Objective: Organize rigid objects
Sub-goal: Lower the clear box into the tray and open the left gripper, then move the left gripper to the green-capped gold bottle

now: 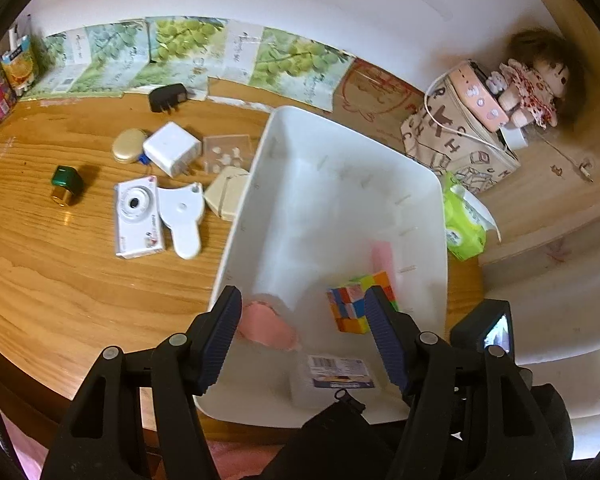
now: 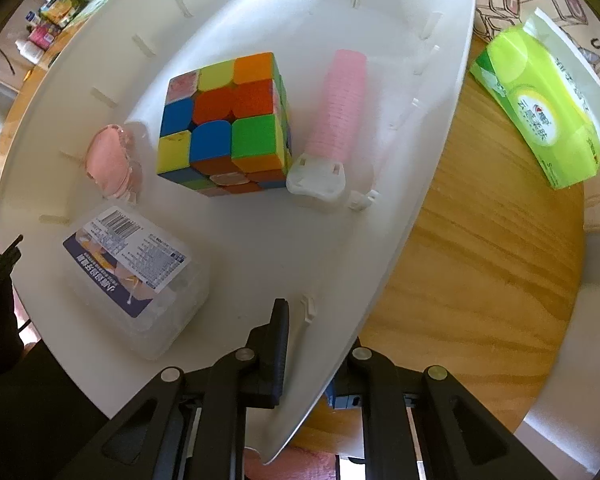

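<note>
1. The white bin (image 1: pixel 340 184) sits on the wooden worktop (image 1: pixel 60 272), filling the centre of the left wrist view, and four things already lie in it: a puzzle cube (image 2: pixel 224 124), a pink ribbed roller (image 2: pixel 342 100) with a white cap, a clear pink-filled case (image 2: pixel 112 160) and a labelled clear plastic box (image 2: pixel 140 276)
2. Still outside, in the left half of the left wrist view: a white camera (image 1: pixel 138 216), a white charger block (image 1: pixel 172 148), a black plug (image 1: pixel 168 98), a gold oval tin (image 1: pixel 130 145), a green-capped bottle (image 1: pixel 66 184), a white flat tool (image 1: pixel 184 216), a beige block (image 1: pixel 226 196) and a small clear case (image 1: pixel 226 154)
3. These all look stiff and light. The camera and charger have flat sides that should suit a pinch across the narrow width; the tin looks smooth and may slip, and the clear case looks brittle
4. The left gripper (image 1: pixel 302 332) hovers above the near end of the bin, tilted down, jaws wide apart with nothing between them
5. The right gripper (image 2: pixel 320 356) comes in low at the bottom of its view and straddles the bin's near rim, one finger inside the wall, the other outside and mostly hidden; the jaws look closed on the rim, steadying the bin
6. A green tissue pack (image 2: pixel 540 112) lies just beside the bin at upper right
</note>
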Demonstrator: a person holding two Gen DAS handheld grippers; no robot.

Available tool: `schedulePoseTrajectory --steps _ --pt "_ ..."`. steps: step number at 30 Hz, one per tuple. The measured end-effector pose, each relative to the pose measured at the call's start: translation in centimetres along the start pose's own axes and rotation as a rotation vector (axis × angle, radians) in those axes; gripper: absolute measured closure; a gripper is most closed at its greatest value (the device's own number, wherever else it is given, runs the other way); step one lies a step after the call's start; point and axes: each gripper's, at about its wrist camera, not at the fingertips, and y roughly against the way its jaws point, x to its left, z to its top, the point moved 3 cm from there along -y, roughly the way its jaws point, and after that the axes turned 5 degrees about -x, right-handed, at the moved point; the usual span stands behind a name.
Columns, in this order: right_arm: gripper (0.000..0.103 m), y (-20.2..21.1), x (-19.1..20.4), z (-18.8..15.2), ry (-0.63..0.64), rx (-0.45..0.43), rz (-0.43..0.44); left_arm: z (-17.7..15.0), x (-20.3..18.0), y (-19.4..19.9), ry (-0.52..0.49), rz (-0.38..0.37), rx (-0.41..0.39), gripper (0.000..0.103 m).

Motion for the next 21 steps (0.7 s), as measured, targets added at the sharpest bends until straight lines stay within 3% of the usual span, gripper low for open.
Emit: schedulePoseTrajectory --steps 13,21 --pt "0.089 -0.1 -2.0 0.4 -0.128 0.014 -0.026 1.2 5.3 1.9 0.011 0.058 -0.088 0.035" --pt "0.089 -0.3 -3.6 0.7 -0.246 0.025 -0.06 2.5 9.5 3.2 -0.036 0.117 -0.146 0.035"
